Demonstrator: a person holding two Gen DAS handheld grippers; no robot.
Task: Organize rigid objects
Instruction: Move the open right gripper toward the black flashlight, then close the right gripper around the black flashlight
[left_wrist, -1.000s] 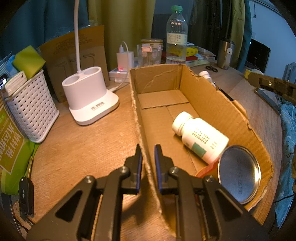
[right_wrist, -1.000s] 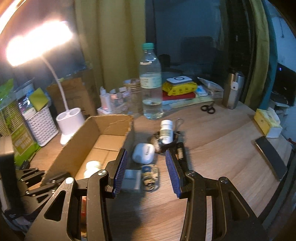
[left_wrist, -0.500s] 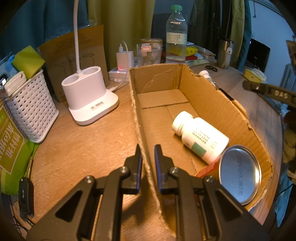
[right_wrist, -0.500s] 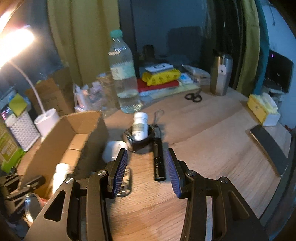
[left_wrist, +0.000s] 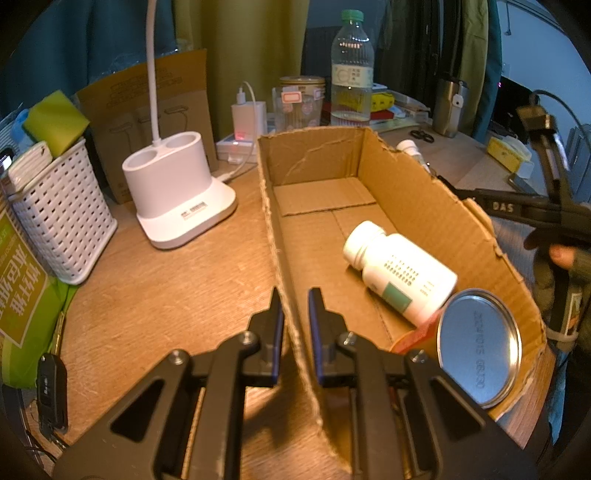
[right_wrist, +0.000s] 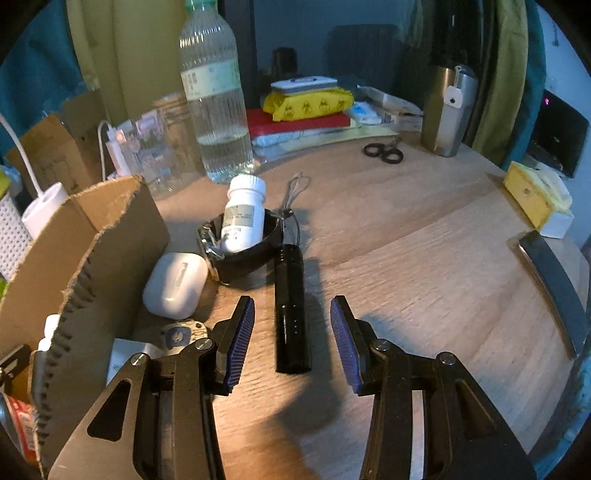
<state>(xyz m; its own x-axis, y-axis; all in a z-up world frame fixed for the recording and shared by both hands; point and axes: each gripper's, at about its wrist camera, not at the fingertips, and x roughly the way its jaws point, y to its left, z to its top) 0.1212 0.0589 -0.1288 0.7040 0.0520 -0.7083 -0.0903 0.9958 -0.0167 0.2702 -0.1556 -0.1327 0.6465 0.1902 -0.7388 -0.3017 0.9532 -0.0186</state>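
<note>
Left wrist view: left gripper (left_wrist: 295, 310) clamped narrow on the near wall of the cardboard box (left_wrist: 424, 192), one finger outside, one inside. Inside the box, one white pill bottle (left_wrist: 399, 273) lying on its side toward two o'clock of the jaws, cap pointing to ten o'clock. One tin can (left_wrist: 476, 350) at three o'clock, touching the bottle's base. Outside the box at eleven o'clock, one white lamp base (left_wrist: 177, 195); at nine o'clock, one white basket (left_wrist: 59, 218). Far right edge, the other tool and a hand, well beyond the box.

Right wrist view: right gripper (right_wrist: 291, 336) half open, holding nothing, pads either side of one black flashlight (right_wrist: 291, 310) without touching it. Flashlight flat on the wooden table (right_wrist: 424, 258), long axis running twelve to six, so along the fingers; near end between the jaws. Clearly the nearer tool; likely only a closing squeeze left. At eleven o'clock, one small white bottle (right_wrist: 243, 214) upright in one black ring-shaped thing (right_wrist: 269, 240); at ten o'clock, one white earbud case (right_wrist: 173, 284); at nine o'clock, the box wall. One water bottle (right_wrist: 214, 92) and one pair of scissors (right_wrist: 384, 151) farther back.
</note>
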